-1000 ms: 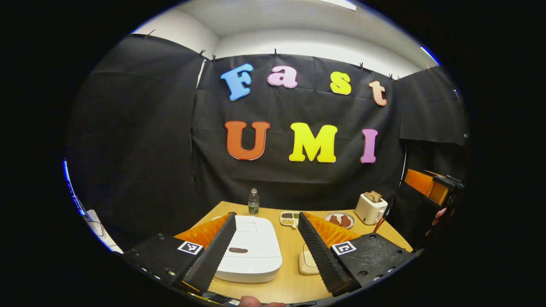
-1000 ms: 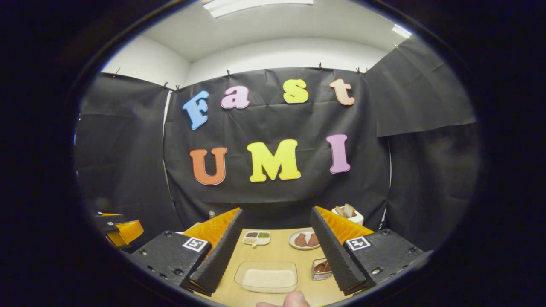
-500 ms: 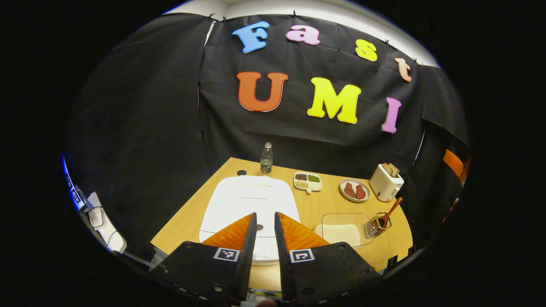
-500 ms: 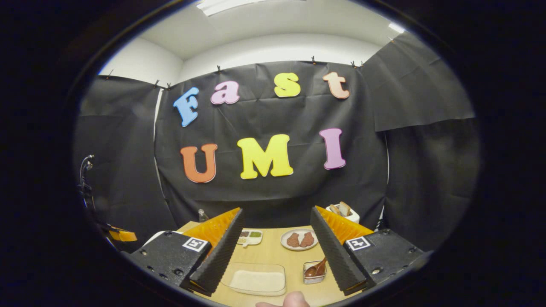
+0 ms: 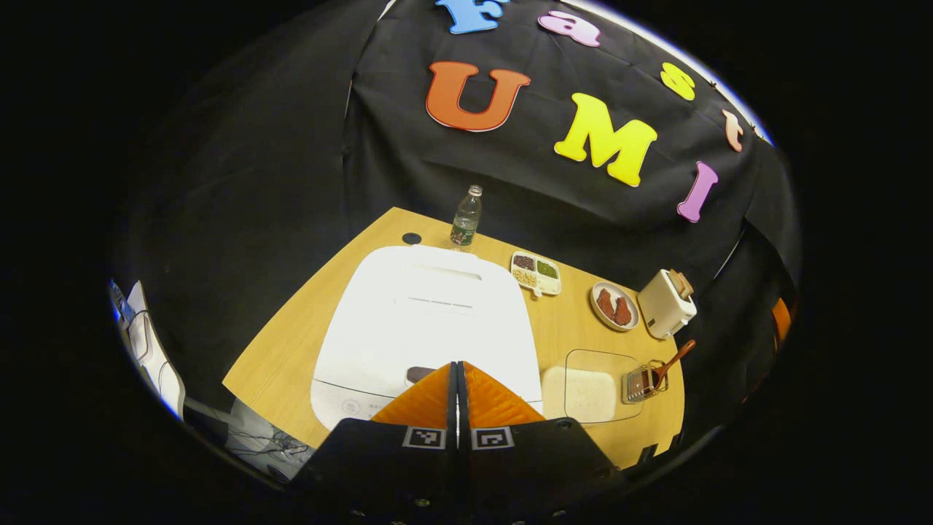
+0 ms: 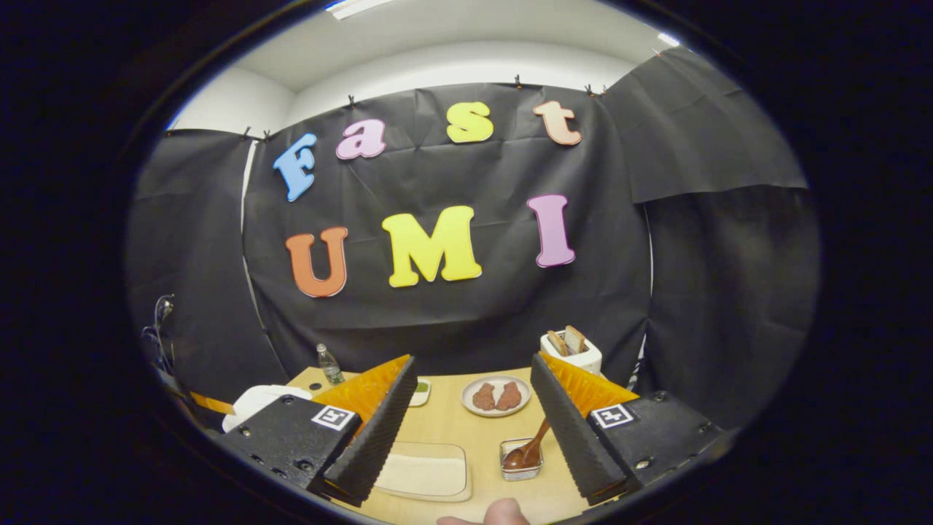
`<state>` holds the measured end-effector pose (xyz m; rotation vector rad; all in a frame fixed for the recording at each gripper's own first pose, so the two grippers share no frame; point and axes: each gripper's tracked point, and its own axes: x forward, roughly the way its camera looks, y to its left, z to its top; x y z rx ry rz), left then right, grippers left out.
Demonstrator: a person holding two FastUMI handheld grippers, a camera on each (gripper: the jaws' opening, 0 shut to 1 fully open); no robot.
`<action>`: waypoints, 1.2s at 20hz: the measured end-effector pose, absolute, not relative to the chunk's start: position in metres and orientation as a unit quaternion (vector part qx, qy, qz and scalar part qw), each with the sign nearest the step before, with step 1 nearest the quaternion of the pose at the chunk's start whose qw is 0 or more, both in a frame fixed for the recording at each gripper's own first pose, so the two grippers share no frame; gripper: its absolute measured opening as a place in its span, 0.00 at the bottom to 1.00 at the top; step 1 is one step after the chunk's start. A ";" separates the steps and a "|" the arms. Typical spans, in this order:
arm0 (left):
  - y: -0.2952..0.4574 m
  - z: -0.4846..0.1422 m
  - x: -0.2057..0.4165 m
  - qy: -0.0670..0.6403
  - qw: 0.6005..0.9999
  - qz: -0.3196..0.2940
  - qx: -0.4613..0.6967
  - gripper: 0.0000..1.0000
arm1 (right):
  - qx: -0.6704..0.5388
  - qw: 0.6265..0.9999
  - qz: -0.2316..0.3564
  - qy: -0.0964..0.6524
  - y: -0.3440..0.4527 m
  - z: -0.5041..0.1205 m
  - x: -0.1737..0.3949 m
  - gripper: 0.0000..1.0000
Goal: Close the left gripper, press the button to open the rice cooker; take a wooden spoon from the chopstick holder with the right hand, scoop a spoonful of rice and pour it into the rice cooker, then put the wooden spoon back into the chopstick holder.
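Rice cooker [image 5: 426, 321]: white, lid down, standing on the wooden table [image 5: 291, 350] and taking up much of the table's left half in the left gripper view. Its dark button [image 5: 419, 374] sits on the near edge of the lid, just beyond the fingertips of the left gripper [image 5: 457, 368]. One second ago this gripper's fingers were spread wide and held low, level with the cooker; half a second ago a narrow gap remained; now they are pressed together with nothing between them, and the gripper has risen to look down on the cooker from above. Whether the tips touch the lid cannot be told.

To the right of the cooker lies a clear tray of rice [image 5: 592, 379], and right of that the chopstick holder [image 5: 641, 380] with the wooden spoon [image 5: 672, 361] leaning out of it. Behind the cooker stand a bottle [image 5: 466, 216], a divided dish [image 5: 536, 271], a plate of brown food [image 5: 614, 306] and a toaster [image 5: 666, 304].

The right gripper [image 6: 474, 375] has its fingers spread wide and empty, unchanged over the second. In the right gripper view the chopstick holder [image 6: 521, 459] and wooden spoon [image 6: 531, 446] lie between its fingers, nearer the right one, where earlier the finger hid part of them. The cooker [image 6: 255, 399] shows at far left.
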<state>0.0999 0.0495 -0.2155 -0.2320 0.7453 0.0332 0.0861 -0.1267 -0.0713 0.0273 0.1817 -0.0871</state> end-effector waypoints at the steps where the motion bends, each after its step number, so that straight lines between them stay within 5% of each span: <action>1: 0.052 -0.220 0.105 0.367 0.923 0.018 -0.113 0.00 | 0.013 0.994 -0.046 0.094 -0.129 -0.074 0.088 1.00; 17: 0.052 -0.267 0.102 0.408 0.906 0.018 -0.108 0.00 | 0.009 0.991 -0.053 0.121 -0.120 -0.094 0.095 1.00; 24: 0.057 -0.202 0.125 0.268 0.958 0.019 -0.105 0.01 | -0.008 0.994 -0.044 0.099 -0.108 -0.072 0.089 0.96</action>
